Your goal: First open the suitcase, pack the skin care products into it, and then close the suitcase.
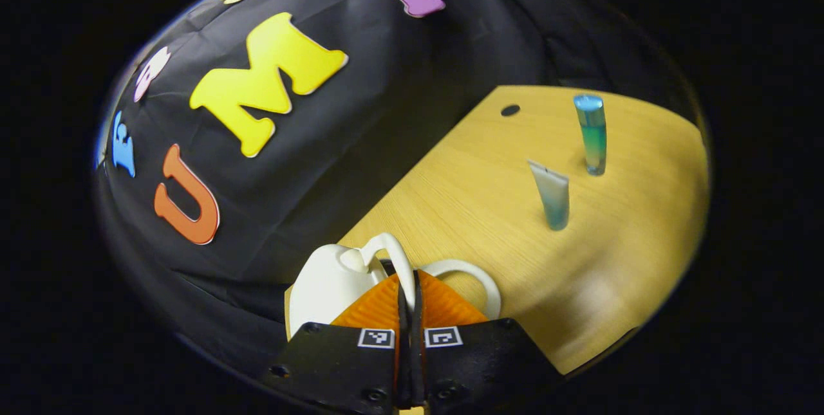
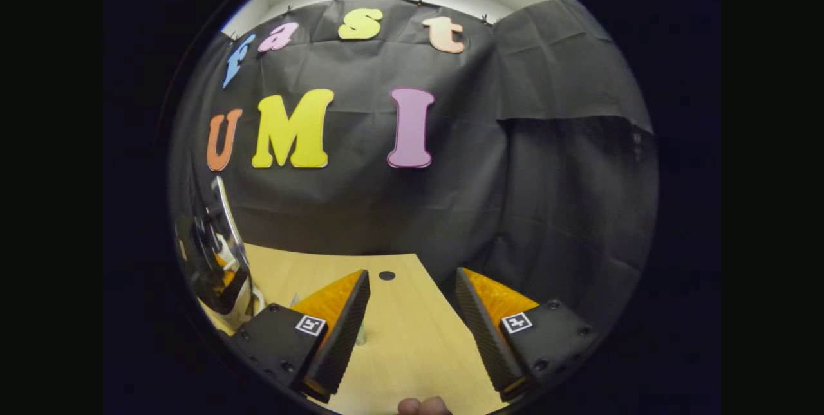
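— Left gripper (image 1: 407, 286) sits closest in the left gripper view. Its fingers are pressed together with a thin white handle (image 1: 394, 253) pinched between them.

— What does the handle belong to?

— It's on a white, rounded, glossy shell (image 1: 325, 286) right at the fingertips. I take that to be the suitcase, on the table's near corner. A second white loop (image 1: 479, 283) curves out beside the fingers. I can't tell yet if the lid is up.

— Why pinch there?

— My guess is the loop is the easy purchase for lifting or steadying the lid, so this looks like the opening step.

— And the products?

— Two of them stand upright on the wooden table (image 1: 618, 254), well away from the suitcase. One is a blue-green bottle (image 1: 591, 135) and the other a pale tube (image 1: 552, 195) standing cap down, close together but not touching. Neither is packed. There's a small dark hole (image 1: 510, 109) in the tabletop behind them.

— Right gripper view?

— Right gripper (image 2: 412, 273) has its fingers spread wide with nothing between them, hovering over the table (image 2: 412, 350). It's probably kept free for fetching the products. A fingertip (image 2: 421, 406) of the holder pokes in at the bottom edge.

— Anything else?

— A glossy dark shape with a pale rim (image 2: 219, 254) shows at the far left. It's too warped to name. A sliver of a tube (image 2: 361, 335) peeks out beside the left finger.
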A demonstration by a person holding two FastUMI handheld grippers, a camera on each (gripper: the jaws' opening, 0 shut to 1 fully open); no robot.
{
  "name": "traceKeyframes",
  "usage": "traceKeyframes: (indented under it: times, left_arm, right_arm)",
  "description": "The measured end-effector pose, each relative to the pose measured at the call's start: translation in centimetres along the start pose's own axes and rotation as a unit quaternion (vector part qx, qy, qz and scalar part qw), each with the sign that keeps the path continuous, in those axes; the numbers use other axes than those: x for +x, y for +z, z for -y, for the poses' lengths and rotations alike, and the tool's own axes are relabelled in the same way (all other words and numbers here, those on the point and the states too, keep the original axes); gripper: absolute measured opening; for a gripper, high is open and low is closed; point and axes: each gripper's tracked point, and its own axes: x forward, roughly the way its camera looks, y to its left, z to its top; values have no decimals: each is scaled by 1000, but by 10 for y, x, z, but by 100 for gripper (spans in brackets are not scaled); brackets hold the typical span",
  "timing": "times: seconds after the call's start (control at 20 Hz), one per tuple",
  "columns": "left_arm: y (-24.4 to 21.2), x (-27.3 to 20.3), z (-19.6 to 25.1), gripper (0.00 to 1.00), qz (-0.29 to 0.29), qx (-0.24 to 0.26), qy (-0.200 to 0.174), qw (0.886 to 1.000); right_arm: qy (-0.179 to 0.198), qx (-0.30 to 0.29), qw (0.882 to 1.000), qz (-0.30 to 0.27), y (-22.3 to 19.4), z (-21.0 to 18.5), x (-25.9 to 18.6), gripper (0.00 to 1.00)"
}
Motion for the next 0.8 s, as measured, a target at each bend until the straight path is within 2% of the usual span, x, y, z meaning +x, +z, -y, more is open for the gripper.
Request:
traceKeyframes:
  times: [0.15, 0.3, 0.45, 0.65, 0.8]
  left_arm:
    - [11, -17, -58, 3, 45, -72, 11, 996]
    - [1, -33, -117, 3, 78, -167, 14, 983]
    - [-22, -45, -194, 3, 101, -204, 57, 972]
    - [-85, -54, -264, 3, 114, -246, 99, 957]
    - [-136, -45, -301, 3, 116, -287, 112, 944]
  right_arm:
    - [13, -1, 1000, 11, 14, -34, -10, 80]
    - [28, -3, 999, 20, 27, -70, -20, 80]
    - [42, -2, 999, 30, 41, -104, -29, 80]
    - [61, -6, 998, 21, 42, -145, -39, 79]
    - [78, -21, 997, 11, 38, -172, -47, 80]
